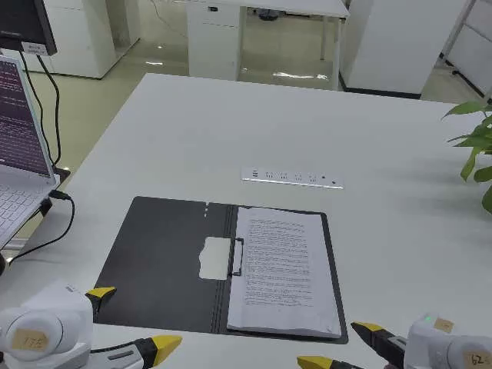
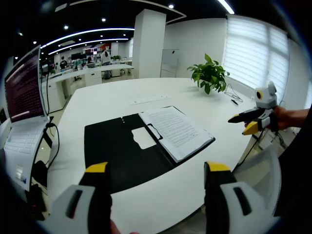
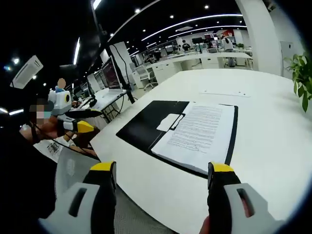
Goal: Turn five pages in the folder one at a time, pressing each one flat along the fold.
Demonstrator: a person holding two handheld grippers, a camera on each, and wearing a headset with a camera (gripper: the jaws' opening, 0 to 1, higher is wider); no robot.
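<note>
A black folder [image 1: 161,261] lies open on the white table [image 1: 231,123]. Its left inner cover is bare except for a white patch [image 1: 215,257]. A stack of printed pages [image 1: 280,269] lies flat on its right half under a clip. My left gripper [image 1: 132,319] hovers open at the near left, off the folder's front corner. My right gripper [image 1: 338,344] hovers open at the near right, just past the pages' front corner. In the left gripper view the open left gripper [image 2: 156,168] faces the folder [image 2: 122,146] and pages [image 2: 175,126]. In the right gripper view the open right gripper [image 3: 162,167] faces the pages [image 3: 200,129].
A laptop [image 1: 15,154] with a black cable [image 1: 61,223] stands at the table's left edge. A power strip [image 1: 292,177] is set into the table behind the folder. A green plant [image 1: 477,146] is at the far right.
</note>
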